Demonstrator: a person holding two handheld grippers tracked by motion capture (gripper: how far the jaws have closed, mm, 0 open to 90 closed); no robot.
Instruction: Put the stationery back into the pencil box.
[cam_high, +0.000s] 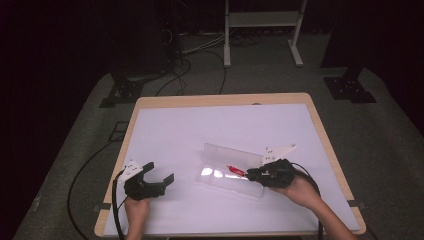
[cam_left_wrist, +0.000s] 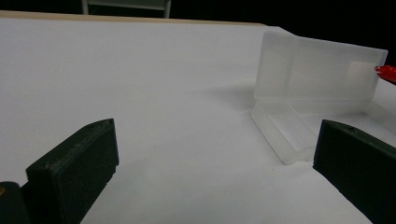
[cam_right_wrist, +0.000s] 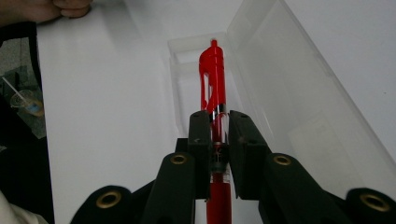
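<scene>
Your right gripper (cam_right_wrist: 218, 123) is clamped on a red pen (cam_right_wrist: 213, 74), holding it lengthwise over the open pencil case (cam_high: 231, 167) near the middle of the desk (cam_high: 200, 125). By the look of it, you are at the placing step: the pen is lined up with the tray but not yet resting in it. The next move calls for lowering it flat between the narrow walls before you let go, then shutting the raised lid. The case is frosted, translucent plastic, long and boxy; the pen's barrel is glossy and partly see-through. Your left gripper (cam_high: 159, 176) waits with jaws wide apart and nothing between them, beside the case on the smooth white desk.
</scene>
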